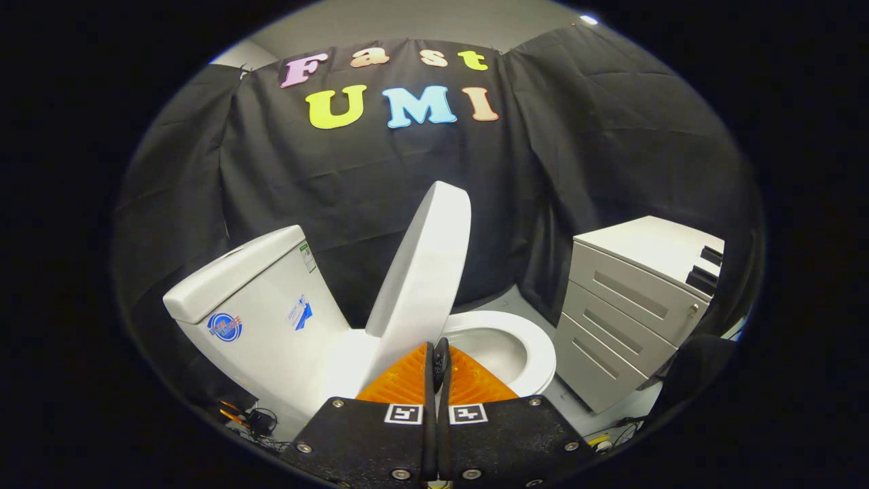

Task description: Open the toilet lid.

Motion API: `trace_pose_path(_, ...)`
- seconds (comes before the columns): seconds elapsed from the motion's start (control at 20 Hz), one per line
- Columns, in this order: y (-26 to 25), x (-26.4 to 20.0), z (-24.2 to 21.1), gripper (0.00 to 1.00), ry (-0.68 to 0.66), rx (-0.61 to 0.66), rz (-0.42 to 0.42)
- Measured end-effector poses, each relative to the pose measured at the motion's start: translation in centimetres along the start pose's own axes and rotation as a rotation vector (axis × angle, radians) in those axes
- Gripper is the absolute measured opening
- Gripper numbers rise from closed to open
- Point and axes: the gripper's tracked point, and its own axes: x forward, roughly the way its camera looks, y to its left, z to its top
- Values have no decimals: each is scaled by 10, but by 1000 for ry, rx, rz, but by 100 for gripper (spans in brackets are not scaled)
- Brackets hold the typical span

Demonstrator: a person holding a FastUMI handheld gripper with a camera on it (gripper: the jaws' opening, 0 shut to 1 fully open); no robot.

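Lid (424, 272) at frame centre stands raised, leaning toward tank (258, 305); gripper (440, 356), fingers closed together on nothing, should nudge it gently back

Pale grey floor (506, 299) carrying everything here. White toilet (271, 326) standing on floor, tank toward black cloth wall. Grey drawer cabinet (631, 312) sitting on floor just beside toilet bowl, narrow floor strip showing between them. Tangled cables (254, 421) lying on floor near tank base.
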Motion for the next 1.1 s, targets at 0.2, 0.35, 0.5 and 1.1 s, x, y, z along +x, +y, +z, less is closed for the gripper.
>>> trace_pose_path(0.2,21,-7,8,0,-31,-82,-6)
trace_pose_path(0.35,40,-9,15,0,-51,-117,2)
trace_pose_path(0.5,58,-13,19,0,-71,-163,5)
trace_pose_path(1.1,136,-22,28,0,-134,-285,26)
